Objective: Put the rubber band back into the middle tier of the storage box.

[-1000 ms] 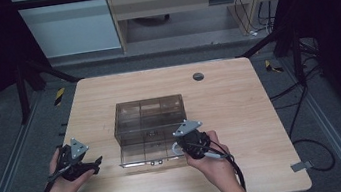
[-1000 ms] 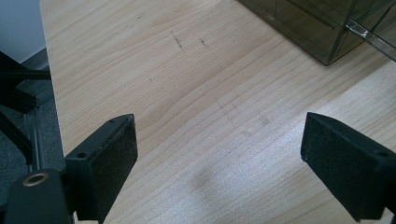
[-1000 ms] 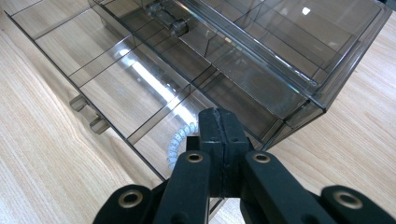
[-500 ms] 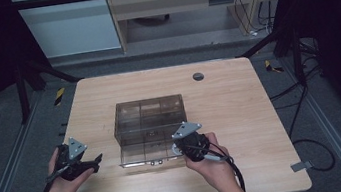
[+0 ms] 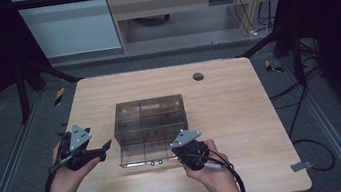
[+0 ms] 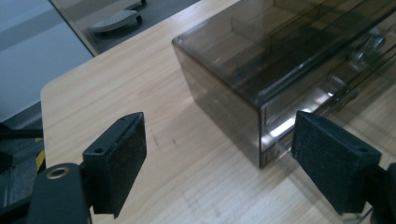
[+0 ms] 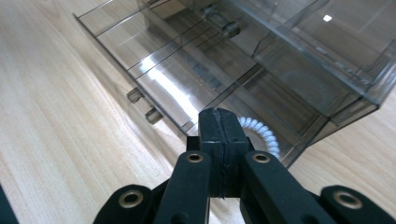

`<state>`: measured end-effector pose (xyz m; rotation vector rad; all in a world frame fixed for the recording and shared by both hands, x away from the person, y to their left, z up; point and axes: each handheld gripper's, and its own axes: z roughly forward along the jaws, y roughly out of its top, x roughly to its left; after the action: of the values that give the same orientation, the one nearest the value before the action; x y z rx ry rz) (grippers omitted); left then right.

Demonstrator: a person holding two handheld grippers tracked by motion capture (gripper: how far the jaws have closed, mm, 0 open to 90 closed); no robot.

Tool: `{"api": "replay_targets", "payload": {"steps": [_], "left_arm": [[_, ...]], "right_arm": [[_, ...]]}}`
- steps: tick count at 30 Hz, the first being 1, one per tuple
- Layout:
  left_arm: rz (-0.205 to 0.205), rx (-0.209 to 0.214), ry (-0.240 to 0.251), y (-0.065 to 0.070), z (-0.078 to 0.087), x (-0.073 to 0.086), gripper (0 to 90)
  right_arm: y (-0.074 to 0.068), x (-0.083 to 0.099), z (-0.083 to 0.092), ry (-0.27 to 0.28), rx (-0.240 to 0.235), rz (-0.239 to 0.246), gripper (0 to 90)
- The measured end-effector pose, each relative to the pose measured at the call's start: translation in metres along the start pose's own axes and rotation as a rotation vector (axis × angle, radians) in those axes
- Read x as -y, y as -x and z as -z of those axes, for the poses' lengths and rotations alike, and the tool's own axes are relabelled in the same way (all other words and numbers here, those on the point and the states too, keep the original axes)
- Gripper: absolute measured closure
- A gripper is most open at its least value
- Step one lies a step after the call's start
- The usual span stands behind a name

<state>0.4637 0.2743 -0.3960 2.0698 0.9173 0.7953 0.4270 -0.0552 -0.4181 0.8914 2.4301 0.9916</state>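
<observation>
A smoky see-through drawer box (image 5: 149, 115) stands mid-table, its lower drawer (image 5: 141, 156) pulled a little out toward me. My left gripper (image 5: 103, 151) hovers just left of the box's front left corner. In the left gripper view the left gripper (image 6: 217, 128) is open; its jaws have just been closing slightly, with nothing between the pads and the box's corner (image 6: 257, 107) ahead of them. My right gripper (image 5: 179, 152) is at the drawer's front right end. Its pads (image 7: 223, 116) are pressed together against the drawer's front edge (image 7: 177, 88), with nothing seen between them.
The wooden table (image 5: 242, 116) has a round cable hole (image 5: 198, 76) at the back. Two small drawer handles (image 7: 142, 105) stick out on the drawer front. A coiled cable (image 5: 232, 173) trails from the right gripper. Metal rails run along both table sides.
The left gripper has lifted and moved in closer to the box's left front corner. The right gripper has stayed at the drawer's front.
</observation>
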Motion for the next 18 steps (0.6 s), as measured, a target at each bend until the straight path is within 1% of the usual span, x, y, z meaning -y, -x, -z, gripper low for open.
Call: {"api": "replay_targets", "payload": {"steps": [1, 3, 4, 6, 7, 8, 9, 11, 12, 13, 14, 15, 16, 18], "left_arm": [[-0.003, 0.009, 0.008, 0.001, -0.001, -0.010, 18.9], [0.010, 0.033, 0.020, 0.002, -0.004, -0.019, 19.1], [0.011, 0.037, 0.025, 0.003, -0.006, -0.024, 19.5], [0.006, 0.040, 0.026, 0.004, -0.008, -0.031, 20.6], [0.012, 0.048, 0.030, 0.005, -0.009, -0.036, 21.3], [0.012, 0.048, 0.030, 0.005, -0.009, -0.036, 22.2], [0.029, 0.059, 0.038, 0.006, -0.011, -0.042, 23.8], [0.034, 0.055, 0.043, 0.008, -0.014, -0.046, 29.4], [0.034, 0.055, 0.043, 0.008, -0.014, -0.046, 29.9], [0.029, 0.066, 0.033, 0.010, -0.018, -0.052, 33.2], [0.029, 0.066, 0.033, 0.010, -0.018, -0.052, 35.2], [0.026, 0.074, 0.024, 0.012, -0.023, -0.055, 37.0], [0.012, 0.074, 0.029, 0.014, -0.026, -0.058, 39.0], [0.008, 0.076, 0.026, 0.015, -0.028, -0.059, 43.4]], "right_arm": [[-0.001, 0.001, -0.001, -0.002, -0.002, 0.003, 90.0], [-0.002, 0.003, -0.001, -0.003, -0.005, 0.005, 90.0], [-0.003, 0.004, -0.002, -0.003, -0.008, 0.004, 90.0], [-0.005, 0.006, -0.003, -0.002, -0.017, 0.000, 90.0], [-0.006, 0.006, -0.003, -0.005, -0.019, 0.003, 90.0], [-0.008, 0.007, -0.003, -0.004, -0.023, 0.006, 90.0], [-0.010, 0.008, -0.004, -0.004, -0.027, 0.009, 90.0], [-0.014, 0.009, -0.005, -0.003, -0.031, 0.015, 90.0], [-0.014, 0.009, -0.005, -0.003, -0.031, 0.015, 90.0], [-0.016, 0.009, -0.006, -0.001, -0.037, 0.015, 90.0], [-0.017, 0.010, -0.007, 0.002, -0.041, 0.018, 90.0], [-0.018, 0.010, -0.008, -0.001, -0.040, 0.016, 90.0], [-0.018, 0.011, -0.009, 0.002, -0.044, 0.012, 90.0], [-0.019, 0.011, -0.010, 0.003, -0.046, 0.011, 90.0]]}}
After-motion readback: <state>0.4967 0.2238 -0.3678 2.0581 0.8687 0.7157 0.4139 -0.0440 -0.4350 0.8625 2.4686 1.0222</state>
